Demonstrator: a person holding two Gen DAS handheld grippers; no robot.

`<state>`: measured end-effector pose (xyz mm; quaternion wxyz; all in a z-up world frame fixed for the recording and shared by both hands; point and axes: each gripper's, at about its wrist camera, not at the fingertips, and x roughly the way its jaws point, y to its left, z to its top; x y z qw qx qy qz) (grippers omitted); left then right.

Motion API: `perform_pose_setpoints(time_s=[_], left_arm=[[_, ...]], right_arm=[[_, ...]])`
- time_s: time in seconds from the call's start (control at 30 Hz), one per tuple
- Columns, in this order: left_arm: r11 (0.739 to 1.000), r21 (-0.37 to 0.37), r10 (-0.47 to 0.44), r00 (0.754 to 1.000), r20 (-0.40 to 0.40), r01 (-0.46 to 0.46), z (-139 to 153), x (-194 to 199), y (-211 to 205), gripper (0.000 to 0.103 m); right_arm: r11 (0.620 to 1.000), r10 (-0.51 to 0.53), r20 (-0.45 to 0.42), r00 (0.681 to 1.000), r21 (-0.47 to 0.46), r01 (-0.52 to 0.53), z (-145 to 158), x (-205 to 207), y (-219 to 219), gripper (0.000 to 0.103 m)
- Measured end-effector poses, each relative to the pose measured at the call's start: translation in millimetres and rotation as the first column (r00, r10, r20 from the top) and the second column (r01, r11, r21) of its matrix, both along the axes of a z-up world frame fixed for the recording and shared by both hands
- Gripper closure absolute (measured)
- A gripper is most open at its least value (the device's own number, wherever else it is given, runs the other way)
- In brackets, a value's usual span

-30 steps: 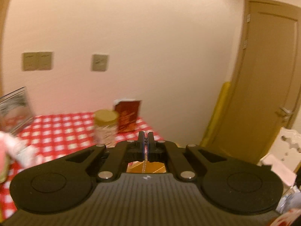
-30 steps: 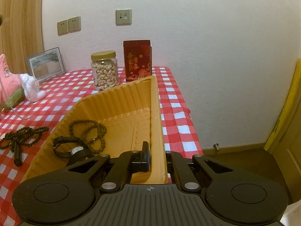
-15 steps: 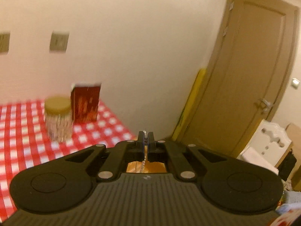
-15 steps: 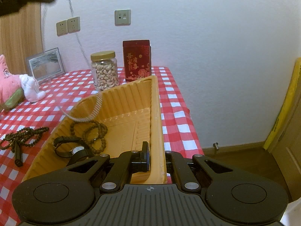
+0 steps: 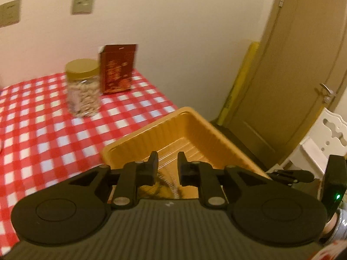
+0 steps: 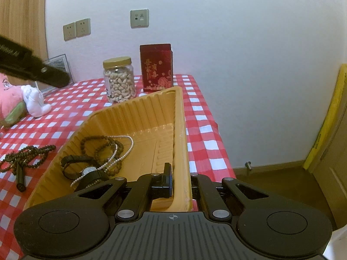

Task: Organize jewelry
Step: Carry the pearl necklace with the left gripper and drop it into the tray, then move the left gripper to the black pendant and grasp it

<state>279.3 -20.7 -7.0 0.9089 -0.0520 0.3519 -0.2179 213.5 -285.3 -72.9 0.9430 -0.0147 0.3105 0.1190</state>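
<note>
Right gripper (image 6: 181, 182) clenched on yellow tray (image 6: 181, 130) wall; left gripper (image 5: 167, 169) just parted, pearl necklace (image 6: 121, 156) dropped. Risk: tray tipping, spilling jewelry.

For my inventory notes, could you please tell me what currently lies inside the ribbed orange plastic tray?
Inside the ribbed orange plastic tray lie brown wooden bead bracelets, a black-strapped wristwatch and a thin pearl chain. The right tool, clamped on the tray's wall, hides the near corner.

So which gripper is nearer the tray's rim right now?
Right. The right gripper is clamped on the yellow tray's side wall; the left gripper hangs open above its inside, touching nothing.
</note>
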Motion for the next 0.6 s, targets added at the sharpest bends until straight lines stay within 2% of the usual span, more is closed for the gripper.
perform_pose_setpoints(time_s=[0.17, 0.3, 0.43, 0.6], left_arm=[[0.993, 0.017, 0.113, 0.993, -0.025, -0.113, -7, -10, 43, 0.088], [0.975, 0.068, 0.216, 0.976, -0.040, -0.213, -14, -29, 87, 0.086], [0.941, 0.122, 0.326, 0.943, -0.071, -0.316, -23, -49, 130, 0.086], [0.888, 0.179, 0.445, 0.889, -0.107, -0.423, -36, -77, 174, 0.086]], right_arm=[[1.000, 0.000, -0.001, 1.000, 0.001, 0.000, 0, 0, 0, 0.100], [1.000, 0.001, -0.001, 1.000, 0.001, -0.001, 0, 0, 0, 0.100], [1.000, 0.003, -0.001, 1.000, 0.000, -0.003, 0, 1, 0, 0.100], [1.000, 0.006, 0.000, 1.000, -0.004, -0.006, 0, 2, 1, 0.100]])
